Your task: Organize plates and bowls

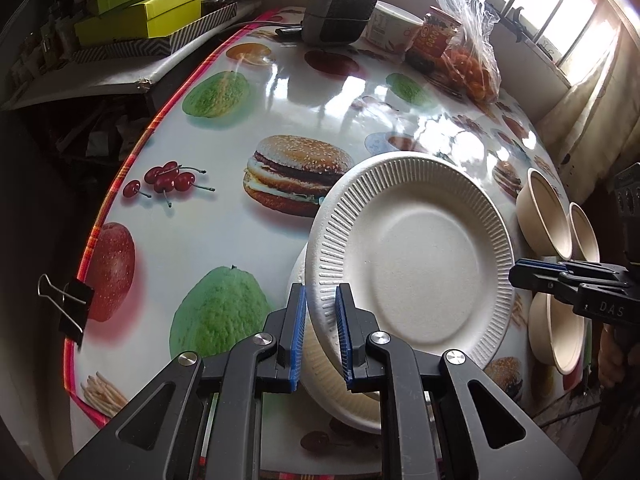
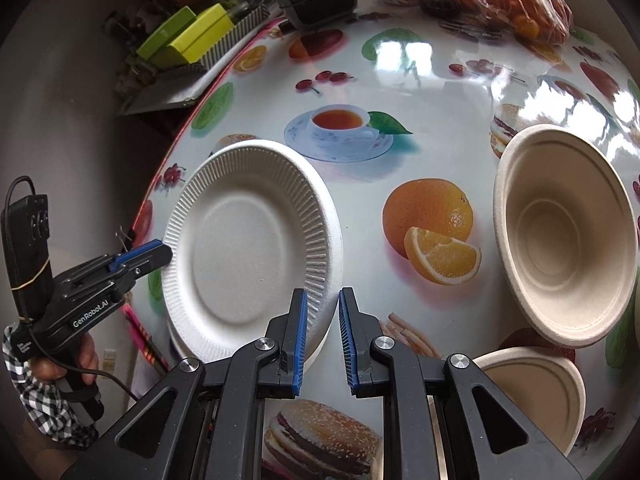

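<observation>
On table's left edge, left gripper (image 1: 320, 332) pinching paper plate (image 1: 416, 256) by ribbed rim (light, flimsy, bends easy); right gripper (image 2: 323, 340) shut, empty.

two wrist fisheyes, steeply downward, close over the counter (image 1: 168, 280); both share the white plate (image 1: 420, 248) (image 2: 248, 248).
</observation>
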### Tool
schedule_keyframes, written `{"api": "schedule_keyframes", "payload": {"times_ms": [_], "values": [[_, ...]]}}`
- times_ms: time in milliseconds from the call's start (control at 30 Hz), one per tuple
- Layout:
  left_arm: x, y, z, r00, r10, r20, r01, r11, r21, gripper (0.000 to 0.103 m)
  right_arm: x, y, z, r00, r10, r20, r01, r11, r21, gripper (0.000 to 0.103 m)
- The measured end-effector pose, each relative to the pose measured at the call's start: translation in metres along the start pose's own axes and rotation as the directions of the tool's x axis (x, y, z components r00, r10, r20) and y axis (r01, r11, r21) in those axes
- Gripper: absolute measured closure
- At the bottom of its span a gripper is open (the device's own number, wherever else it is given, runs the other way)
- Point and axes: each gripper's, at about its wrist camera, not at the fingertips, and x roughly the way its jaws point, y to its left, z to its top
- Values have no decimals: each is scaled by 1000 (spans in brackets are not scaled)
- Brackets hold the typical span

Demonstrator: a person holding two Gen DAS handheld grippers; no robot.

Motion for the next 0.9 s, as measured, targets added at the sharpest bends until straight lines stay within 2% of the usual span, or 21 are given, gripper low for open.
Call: {"api": "schedule_keyframes", "payload": {"times_ms": [900], "values": [[6,11,-17,999,7,-31,-7,1000,-12,87,14,10,-13,1000,6,-25,-6,1000,-4,87]]}}
